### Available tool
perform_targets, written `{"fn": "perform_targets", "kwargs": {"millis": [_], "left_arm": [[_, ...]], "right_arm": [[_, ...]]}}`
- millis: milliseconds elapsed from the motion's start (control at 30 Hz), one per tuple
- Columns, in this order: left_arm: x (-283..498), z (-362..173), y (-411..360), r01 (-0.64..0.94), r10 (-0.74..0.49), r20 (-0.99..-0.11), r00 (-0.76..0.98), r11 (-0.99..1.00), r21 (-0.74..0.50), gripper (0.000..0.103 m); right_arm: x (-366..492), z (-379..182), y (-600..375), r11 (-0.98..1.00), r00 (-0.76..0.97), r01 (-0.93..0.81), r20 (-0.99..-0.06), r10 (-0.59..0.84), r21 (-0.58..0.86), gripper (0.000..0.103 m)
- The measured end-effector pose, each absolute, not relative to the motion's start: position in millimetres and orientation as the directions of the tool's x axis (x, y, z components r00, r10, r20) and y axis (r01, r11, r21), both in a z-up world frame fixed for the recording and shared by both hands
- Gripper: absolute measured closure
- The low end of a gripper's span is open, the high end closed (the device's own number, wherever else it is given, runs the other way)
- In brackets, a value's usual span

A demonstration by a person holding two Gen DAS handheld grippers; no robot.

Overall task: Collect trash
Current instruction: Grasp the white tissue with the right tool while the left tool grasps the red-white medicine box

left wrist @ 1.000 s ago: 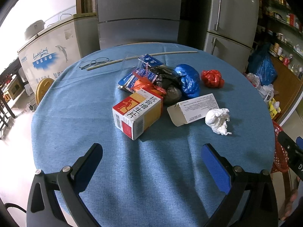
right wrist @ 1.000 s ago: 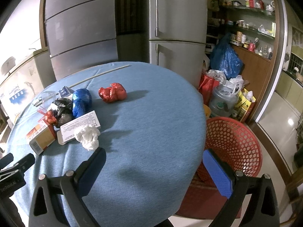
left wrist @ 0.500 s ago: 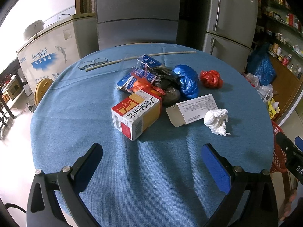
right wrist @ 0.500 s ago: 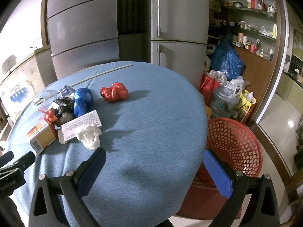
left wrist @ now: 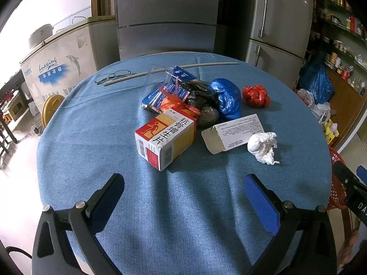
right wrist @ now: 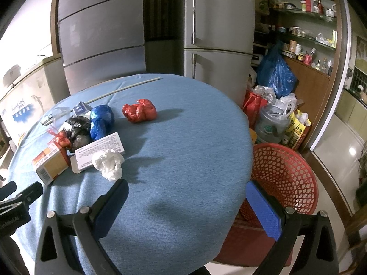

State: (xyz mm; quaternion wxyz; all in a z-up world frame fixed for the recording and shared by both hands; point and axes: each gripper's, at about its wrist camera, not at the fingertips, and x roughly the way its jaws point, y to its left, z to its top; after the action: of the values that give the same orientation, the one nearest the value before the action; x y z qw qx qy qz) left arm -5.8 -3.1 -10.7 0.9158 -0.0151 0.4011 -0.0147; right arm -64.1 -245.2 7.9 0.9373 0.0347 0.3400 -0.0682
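Both hand-held grippers, left [left wrist: 183,190] and right [right wrist: 187,194], gape empty; tissue wad [right wrist: 109,163] just beyond right's left finger, closer than before.

Two cardboard boxes are lying at frame centre of the left wrist view: one red-and-yellow carton [left wrist: 166,135] and one white opened carton [left wrist: 232,133]. Three crumpled plastic bags are sitting above them: one blue [left wrist: 227,98], one red [left wrist: 256,96], one black [left wrist: 201,98]. One white tissue wad [left wrist: 262,146] is resting right of centre. One pair of glasses [left wrist: 112,76] and one thin stick [left wrist: 169,70] are lying toward the upper left. One red basket [right wrist: 282,174] is standing at lower right of the right wrist view.
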Motion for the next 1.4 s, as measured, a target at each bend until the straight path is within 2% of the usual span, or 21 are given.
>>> {"fn": "perform_targets", "kwargs": {"millis": [400, 767, 867, 1000, 1100, 1167, 1233, 1300, 1333, 1400], "left_arm": [[-7, -15, 5, -0.004, -0.036, -0.739, 0.673, 0.999, -0.052, 0.000], [0, -30, 38, -0.056, -0.066, -0.770, 0.634, 0.990, -0.131, 0.000], [0, -28, 40, -0.051, -0.057, -0.766, 0.640, 0.992, -0.116, 0.000], [3, -25, 44, -0.048, -0.060, -0.762, 0.645, 0.992, -0.119, 0.000], [10, -22, 50, -0.061, -0.062, -0.756, 0.652, 0.989, -0.134, 0.000], [18, -20, 53, -0.064, -0.068, -0.756, 0.651, 0.988, -0.144, 0.000], [26, -17, 54, -0.059, -0.069, -0.754, 0.654, 0.988, -0.142, 0.000], [35, -15, 51, -0.046, -0.066, -0.750, 0.658, 0.991, -0.127, 0.000], [40, -14, 49, -0.040, -0.062, -0.751, 0.657, 0.992, -0.117, 0.000], [48, -12, 46, -0.020, -0.071, -0.745, 0.664, 0.993, -0.113, 0.000]], "right_arm": [[-64, 5, -245, 0.991, 0.753, 0.134, -0.652, -0.086, 0.025, 0.000], [-13, -4, -198, 0.976, 0.683, -0.147, -0.697, 0.218, 0.161, 0.000], [10, -11, -186, 0.965, 0.658, -0.154, -0.707, 0.259, 0.210, 0.000], [33, -20, -172, 0.965, 0.634, -0.160, -0.728, 0.261, 0.207, 0.001], [44, -29, -167, 0.965, 0.607, -0.155, -0.751, 0.261, 0.210, 0.016], [51, -38, -164, 0.968, 0.590, -0.147, -0.767, 0.252, 0.205, 0.036], [57, -44, -165, 0.959, 0.570, -0.154, -0.772, 0.282, 0.237, 0.038], [59, -47, -163, 0.955, 0.562, -0.163, -0.772, 0.295, 0.247, 0.046], [59, -47, -162, 0.950, 0.559, -0.178, -0.768, 0.312, 0.256, 0.054], [58, -46, -161, 0.946, 0.558, -0.190, -0.764, 0.323, 0.262, 0.058]]}}
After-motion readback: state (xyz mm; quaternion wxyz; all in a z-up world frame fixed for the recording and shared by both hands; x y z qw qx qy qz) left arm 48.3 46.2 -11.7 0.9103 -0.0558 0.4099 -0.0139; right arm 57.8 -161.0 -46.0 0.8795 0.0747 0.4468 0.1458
